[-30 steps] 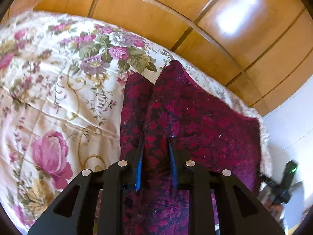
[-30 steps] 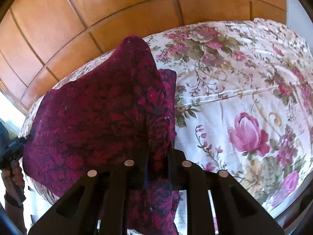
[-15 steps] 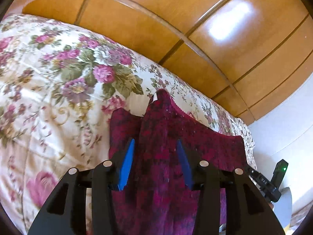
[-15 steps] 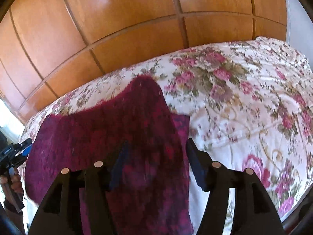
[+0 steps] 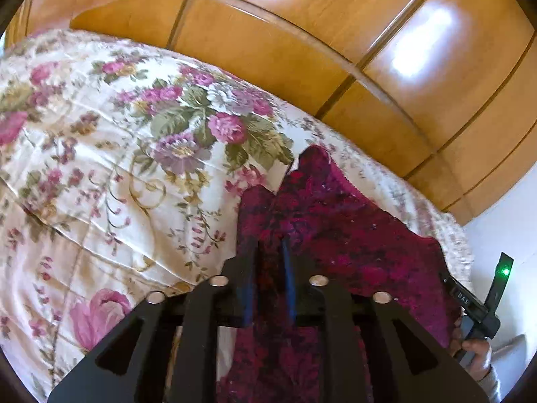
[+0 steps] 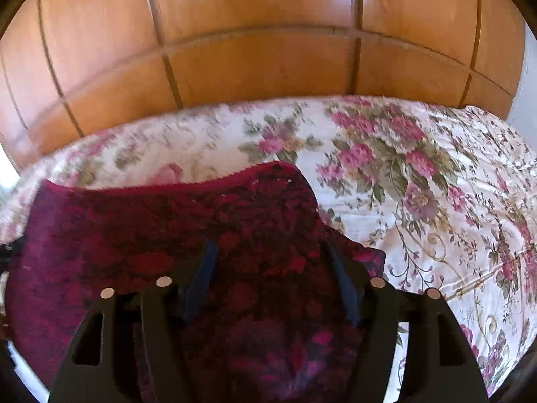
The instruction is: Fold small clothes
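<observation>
I have the crimson patterned garment lying on the floral bedspread, near the bed's edge by the wooden panelled wall, with one layer already doubled over another. My left gripper has its fingers drawn almost together around a thin ridge of the cloth, so I judge it is pinching the fabric. My right gripper sits with its fingers spread wide above the garment, gripping nothing. The right view is a little blurred, so I cannot tell whether those fingers touch the cloth. To do this fold well, I would lower the right side onto the matching edge, close on both layers, and lift the two grips level so the crease runs straight. Pulling unevenly could drag the lower layer and bunch the soft fabric.
</observation>
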`<state>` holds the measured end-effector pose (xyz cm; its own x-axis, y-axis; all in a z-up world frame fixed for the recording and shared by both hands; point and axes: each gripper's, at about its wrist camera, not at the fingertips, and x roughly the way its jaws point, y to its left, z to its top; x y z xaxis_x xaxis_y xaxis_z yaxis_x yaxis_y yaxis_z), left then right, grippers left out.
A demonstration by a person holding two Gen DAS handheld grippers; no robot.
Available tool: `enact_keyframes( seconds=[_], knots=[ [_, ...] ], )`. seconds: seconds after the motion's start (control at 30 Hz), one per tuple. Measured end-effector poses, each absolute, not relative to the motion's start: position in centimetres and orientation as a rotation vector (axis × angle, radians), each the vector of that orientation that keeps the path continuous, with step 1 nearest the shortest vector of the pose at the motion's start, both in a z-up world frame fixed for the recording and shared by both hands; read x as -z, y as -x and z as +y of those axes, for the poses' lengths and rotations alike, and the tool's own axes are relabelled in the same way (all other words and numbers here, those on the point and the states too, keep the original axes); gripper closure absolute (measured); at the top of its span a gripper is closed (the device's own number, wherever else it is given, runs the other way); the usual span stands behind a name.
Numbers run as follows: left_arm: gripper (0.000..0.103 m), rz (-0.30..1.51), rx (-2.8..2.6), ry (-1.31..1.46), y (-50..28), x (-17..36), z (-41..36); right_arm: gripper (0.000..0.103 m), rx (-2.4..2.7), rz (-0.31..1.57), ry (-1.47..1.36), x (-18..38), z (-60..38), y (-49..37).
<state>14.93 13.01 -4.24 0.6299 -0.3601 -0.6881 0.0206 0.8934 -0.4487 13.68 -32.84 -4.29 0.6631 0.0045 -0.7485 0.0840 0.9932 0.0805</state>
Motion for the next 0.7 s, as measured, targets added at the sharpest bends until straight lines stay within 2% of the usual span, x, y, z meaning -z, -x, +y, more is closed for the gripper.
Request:
enact_keyframes(
  seconds=[0.27,0.5,0.6,0.7],
  knots=[
    [0.08,0.684,0.134,0.164,-13.3,-1.0,8.6,0.034,0.039,0.832,-0.157,5.0,-33.7,-13.4],
    [0.08,0.698,0.202,0.045,-15.1,-0.6,4.8,0.032,0.03,0.837,-0.177,5.1,-33.8,-13.4],
    [0.063,0.695,0.229,0.017,-15.7,-0.5,3.7,0.031,0.022,0.839,-0.19,5.3,-34.0,-13.5],
    [0.063,0.698,0.241,-0.01,-16.1,-0.2,3.0,0.031,0.019,0.84,-0.196,5.3,-34.0,-13.7]
  ],
)
